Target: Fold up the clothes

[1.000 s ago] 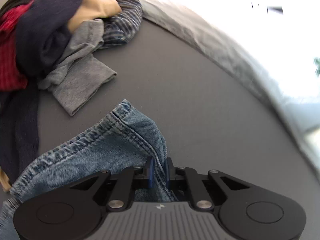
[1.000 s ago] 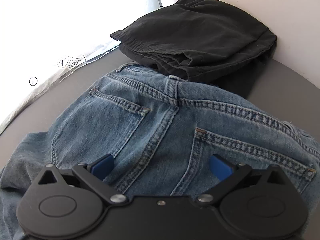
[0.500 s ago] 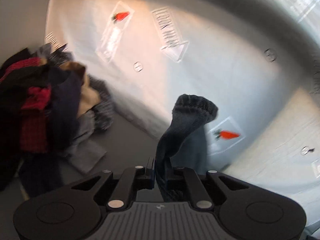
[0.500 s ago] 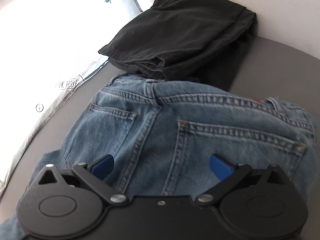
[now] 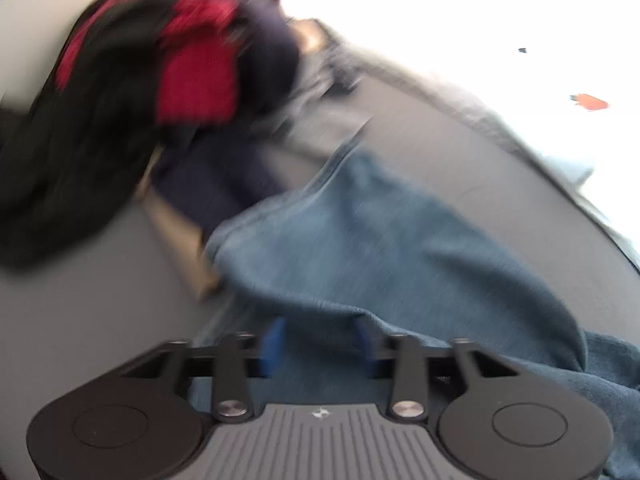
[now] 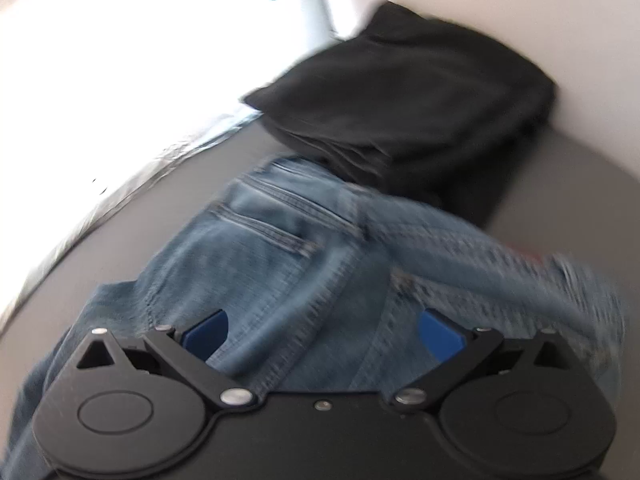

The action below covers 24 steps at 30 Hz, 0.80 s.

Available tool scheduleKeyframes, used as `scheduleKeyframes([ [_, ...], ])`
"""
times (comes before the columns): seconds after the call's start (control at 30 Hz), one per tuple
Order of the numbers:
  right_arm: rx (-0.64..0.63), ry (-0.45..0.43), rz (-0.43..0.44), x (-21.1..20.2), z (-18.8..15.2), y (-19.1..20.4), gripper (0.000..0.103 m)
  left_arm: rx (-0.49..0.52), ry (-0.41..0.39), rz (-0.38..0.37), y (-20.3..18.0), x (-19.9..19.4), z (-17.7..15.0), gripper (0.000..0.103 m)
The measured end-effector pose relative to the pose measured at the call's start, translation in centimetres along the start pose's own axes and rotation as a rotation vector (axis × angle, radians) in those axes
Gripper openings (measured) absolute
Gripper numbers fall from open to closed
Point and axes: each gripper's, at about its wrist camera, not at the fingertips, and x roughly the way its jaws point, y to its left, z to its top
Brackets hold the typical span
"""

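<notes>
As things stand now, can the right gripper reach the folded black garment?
Probably yes. The right gripper is open and empty over the jeans, and the black garment lies just beyond them, its top uncovered. Nothing stands between; only the jeans must be passed over.

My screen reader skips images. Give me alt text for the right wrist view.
Open right gripper hovers over blue denim jeans, back pockets up, on a grey surface. A folded black garment lies just beyond the waistband. Image is motion-blurred.
</notes>
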Motion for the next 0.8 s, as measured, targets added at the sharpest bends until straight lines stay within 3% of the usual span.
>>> scheduleKeyframes([
  [0.03,-0.048,-0.010,-0.003,0.2,0.4,0.7,0.103,0.029,-0.023,-0.011,-0.4,0.1,0.7,0.075],
  [0.13,-0.188,-0.057,-0.036,0.9,1.7,3.2,0.103,0.093,-0.047,-0.044,-1.6,2.1,2.9,0.083],
  [0.27,-0.360,-0.091,-0.026,2.5,3.9,5.8,0.103,0.185,-0.044,-0.014,-3.3,6.2,5.7,0.091],
  [0.33,-0.441,-0.103,-0.041,3.7,4.9,6.7,0.103,0.226,-0.042,0.000,-3.6,8.3,6.4,0.100],
  [0.47,-0.560,-0.085,-0.045,6.6,6.6,7.9,0.102,0.305,0.047,0.020,-3.6,12.0,7.3,0.100],
  [0.53,-0.607,-0.059,-0.029,8.3,7.4,8.4,0.102,0.313,0.022,0.004,-3.5,12.7,7.3,0.103],
  [0.63,-0.666,-0.009,-0.029,10.8,8.1,8.9,0.101,0.270,0.047,-0.039,-2.6,13.3,8.1,0.103],
  [0.8,-0.735,0.077,-0.011,13.9,8.4,9.0,0.098,0.282,0.052,-0.053,-2.4,13.5,8.3,0.103],
])
